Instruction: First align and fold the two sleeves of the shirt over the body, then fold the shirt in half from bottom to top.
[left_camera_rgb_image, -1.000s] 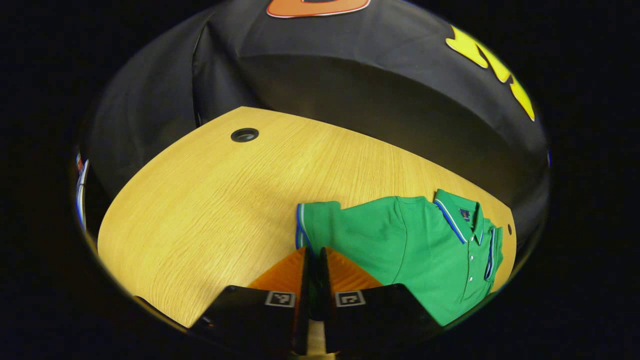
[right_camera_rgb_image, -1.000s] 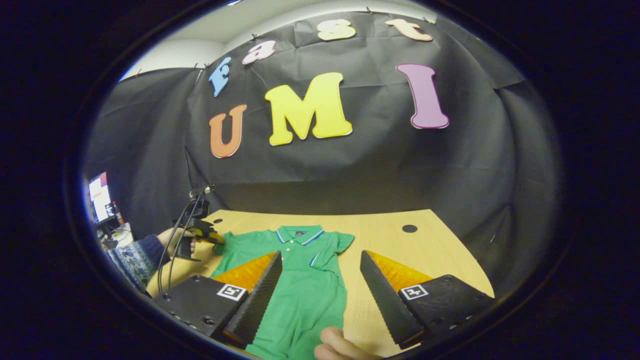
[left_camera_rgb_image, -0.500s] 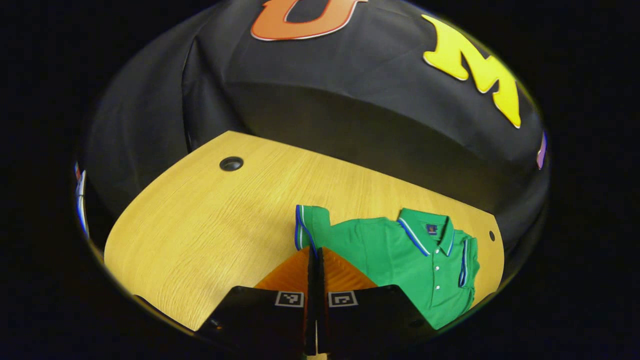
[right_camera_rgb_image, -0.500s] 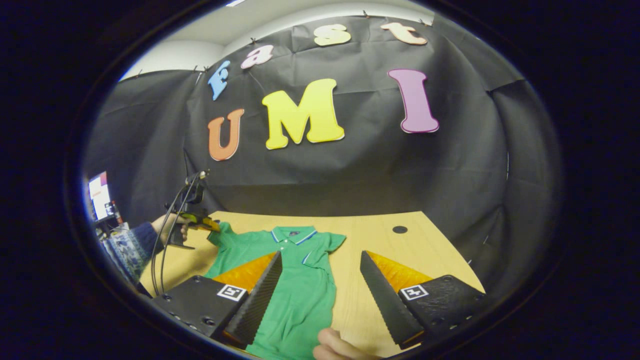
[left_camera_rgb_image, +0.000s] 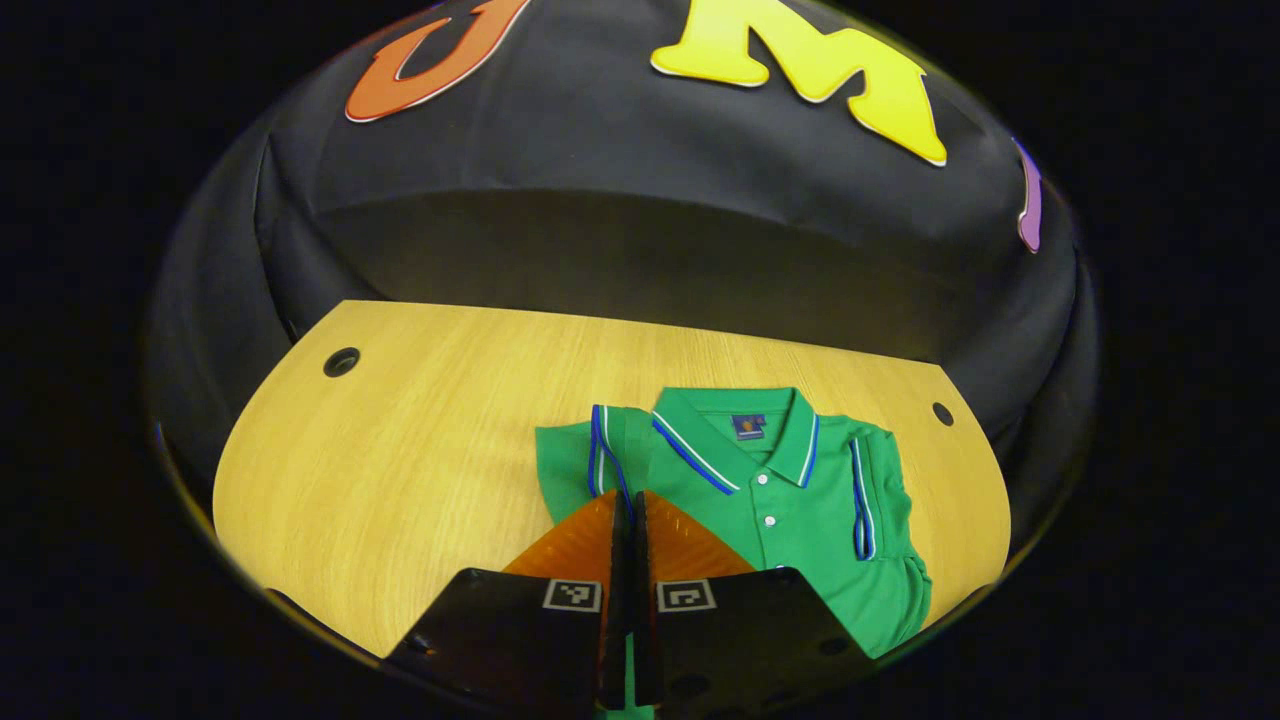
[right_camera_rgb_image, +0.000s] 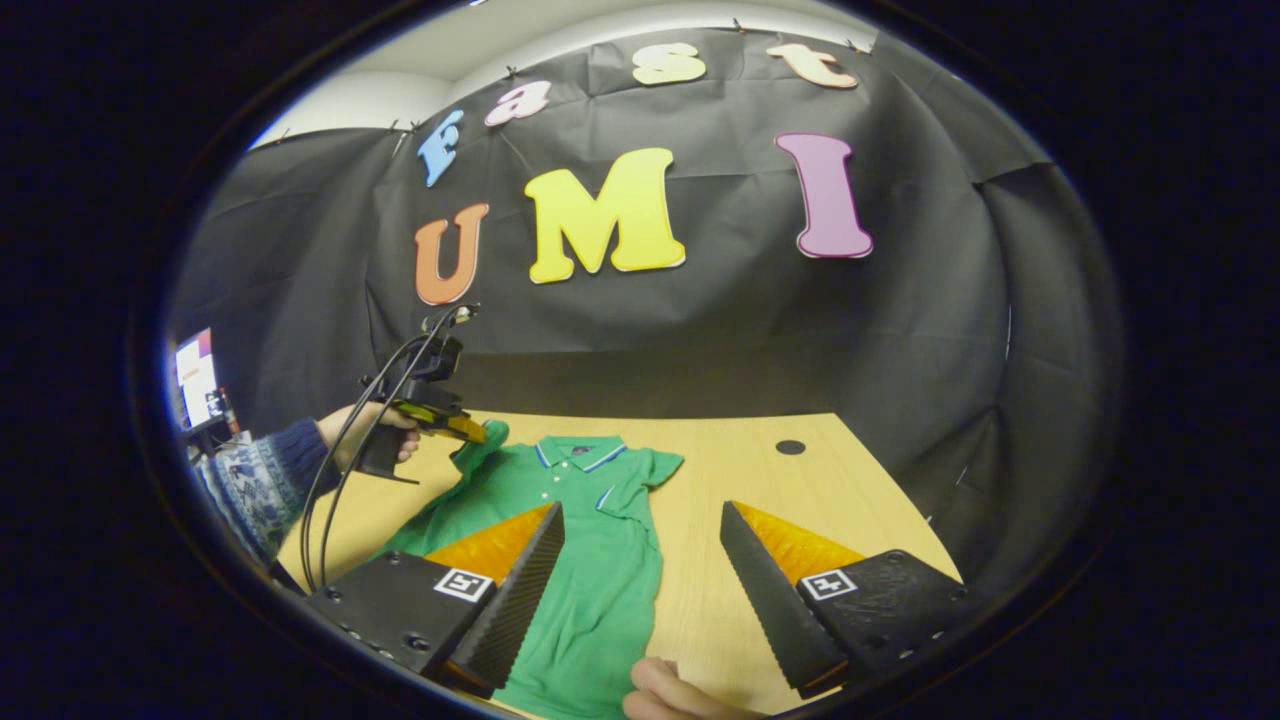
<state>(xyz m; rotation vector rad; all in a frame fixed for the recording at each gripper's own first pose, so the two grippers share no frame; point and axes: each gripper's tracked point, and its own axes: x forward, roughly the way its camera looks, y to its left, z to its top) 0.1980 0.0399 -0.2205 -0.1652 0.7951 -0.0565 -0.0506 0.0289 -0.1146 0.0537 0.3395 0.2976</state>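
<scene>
A green polo shirt (left_camera_rgb_image: 790, 510) with blue-white trim lies collar-away on the wooden table (left_camera_rgb_image: 400, 450). In the left gripper view my left gripper (left_camera_rgb_image: 630, 505) is shut on the shirt's left sleeve (left_camera_rgb_image: 600, 460), holding the cuff lifted beside the collar. The other sleeve (left_camera_rgb_image: 862, 490) lies folded over the chest. In the right gripper view the shirt (right_camera_rgb_image: 600, 560) stretches toward me, the left gripper (right_camera_rgb_image: 470, 432) holds its sleeve up in the air, and my right gripper (right_camera_rgb_image: 640, 520) stands open above the shirt's lower right side, with nothing between its fingers.
Round cable holes sit in the table's far corners (left_camera_rgb_image: 341, 362) (left_camera_rgb_image: 942, 413). A person's sleeved hand (right_camera_rgb_image: 370, 440) holds the left gripper, cables trailing down. A fingertip (right_camera_rgb_image: 665, 690) shows at the near edge. A monitor (right_camera_rgb_image: 195, 375) stands far left. Black cloth walls close the back.
My left gripper has swung with the sleeve up and in toward the shirt's body, so the collar now sits ahead of it. The right gripper has stayed open and nearly still.
</scene>
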